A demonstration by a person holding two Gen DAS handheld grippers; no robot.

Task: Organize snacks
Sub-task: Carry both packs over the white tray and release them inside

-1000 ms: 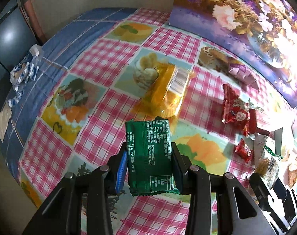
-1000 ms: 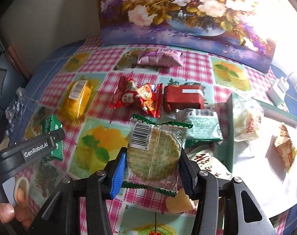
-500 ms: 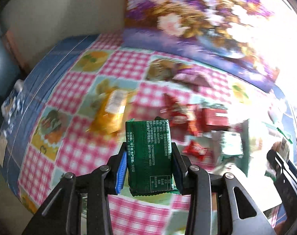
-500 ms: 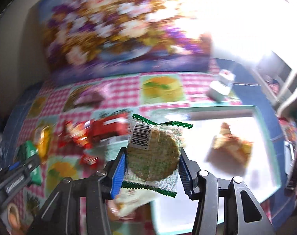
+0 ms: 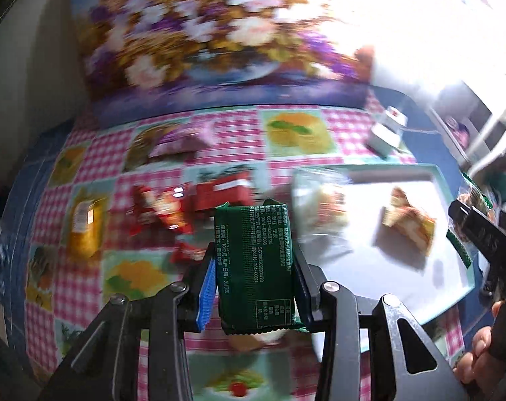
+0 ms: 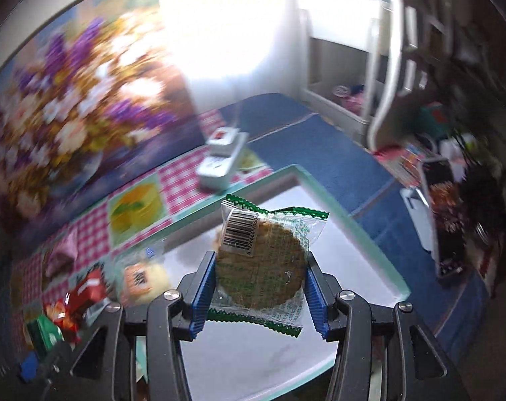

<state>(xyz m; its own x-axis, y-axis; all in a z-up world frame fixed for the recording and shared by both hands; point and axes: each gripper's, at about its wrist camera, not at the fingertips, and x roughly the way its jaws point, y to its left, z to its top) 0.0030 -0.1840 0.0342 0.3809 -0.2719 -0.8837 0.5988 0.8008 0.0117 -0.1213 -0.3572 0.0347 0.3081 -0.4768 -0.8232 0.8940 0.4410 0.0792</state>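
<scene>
- The left claw is closed on a green snack packet, which stands upright between its blue pads; the right claw is closed on a clear-wrapped round cracker, barcode up.
- Ahead and to the right of the left claw lies the pale tray with a triangular orange-brown snack already on its floor; directly beneath and beyond the right claw the same tray shows as a bare white floor with a teal rim.
- Risk: the cracker is held only by its edges through slack film, so I judge that it could slip or crack if squeezed harder or released from too high.
- Risk: both claws head for one tray, and the right claw already appears at the far right of the left view, so they may collide or knock the snack already there.
- Risk: both views are motion-blurred, so a release now could land on the rim or the counter.
- Only the left view shows what waits on the counter to the left of its claw: a yellow packet, red wrappers, a red box and a purple packet.
- Only the right view shows the white charger beyond the tray's far rim, and the cluttered shelf area to the right.
</scene>
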